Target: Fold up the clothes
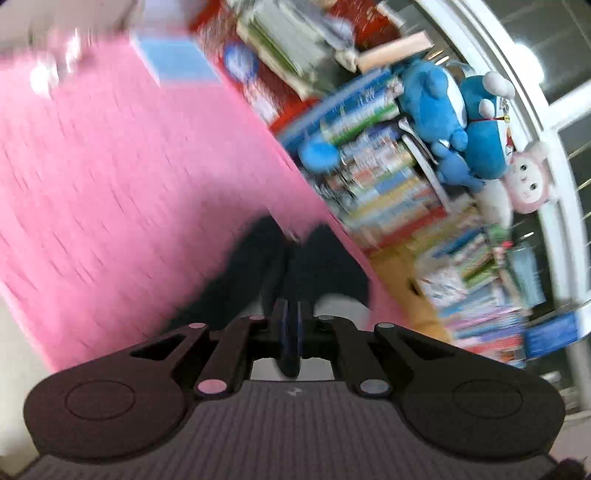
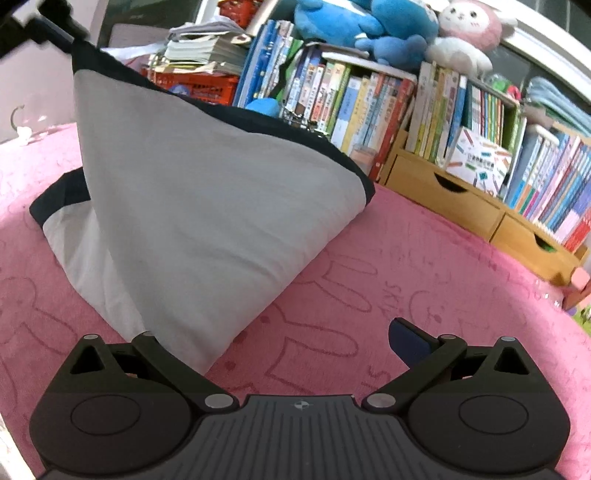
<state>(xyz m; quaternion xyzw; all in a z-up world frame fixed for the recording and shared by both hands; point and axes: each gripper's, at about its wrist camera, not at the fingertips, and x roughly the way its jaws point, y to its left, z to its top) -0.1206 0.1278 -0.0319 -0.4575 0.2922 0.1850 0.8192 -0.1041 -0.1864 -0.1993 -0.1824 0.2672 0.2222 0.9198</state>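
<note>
Pink blanket (image 2: pixel 369 258) below, my left tongs (image 1: pixel 291 295) clamp the garment's (image 2: pixel 207 206) dark hem, lifting a corner; my right tongs (image 2: pixel 273 332) wait apart. Next: fold it across.

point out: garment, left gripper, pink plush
garment (image 2: pixel 207 206): right wrist view, middle of its grey panel.
left gripper (image 1: pixel 291 314): left wrist view, between its shut fingertips.
pink plush (image 2: pixel 471 24): right wrist view, its head, atop the books.
</note>
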